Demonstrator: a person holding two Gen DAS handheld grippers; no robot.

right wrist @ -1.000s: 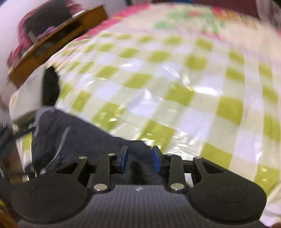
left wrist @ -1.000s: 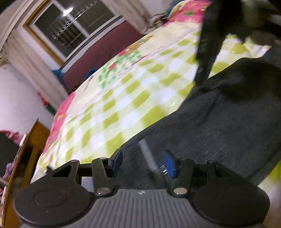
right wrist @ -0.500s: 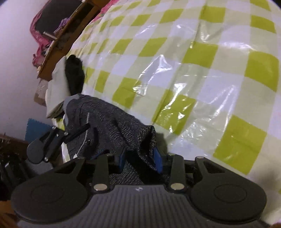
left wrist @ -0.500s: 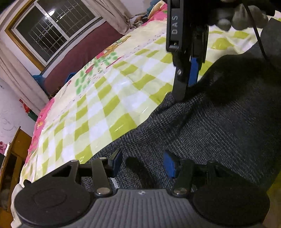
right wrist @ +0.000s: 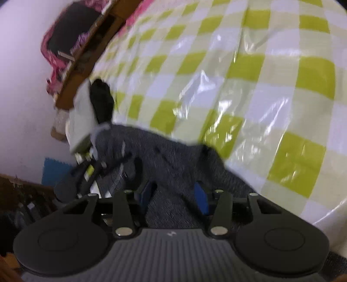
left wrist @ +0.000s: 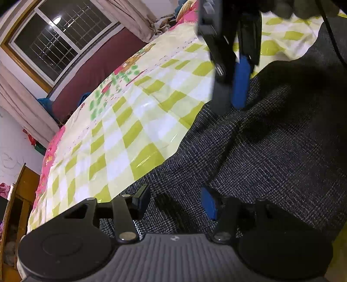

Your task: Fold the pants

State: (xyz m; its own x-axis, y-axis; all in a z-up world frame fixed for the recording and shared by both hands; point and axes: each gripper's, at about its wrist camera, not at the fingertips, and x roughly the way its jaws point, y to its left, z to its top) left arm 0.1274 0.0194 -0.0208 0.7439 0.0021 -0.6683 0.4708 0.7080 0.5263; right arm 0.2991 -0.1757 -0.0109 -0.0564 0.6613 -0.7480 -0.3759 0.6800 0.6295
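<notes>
The pants, dark grey and finely woven, are seen spread over the near side of the bed, whose cover is a shiny green-and-white check with a pink floral border along its far edge. From the left wrist view the cloth's edge is seen running diagonally across the check, from the near edge of the bed up toward the right gripper. A raised crease is seen down the middle of the cloth.

The left gripper is held low over the pants, its fingers apart with cloth lying between and under them; no pinch on the fabric can be made out, and the pads are not seen pressing on it. Whether the tips touch the cloth cannot be told.

The right gripper is seen tilted down at the far edge of the pants, its blue-padded fingers meeting the cloth there. In its own view, which is blurred, the fingers are seen parted, with a ridge of grey fabric standing between them; the pads stand clear of it on both sides.

Beyond the pants, at the bed's corner, a black-and-white garment is seen lying, with a wooden piece of furniture beside the bed. A barred window and curtains are seen past the bed's far edge.
</notes>
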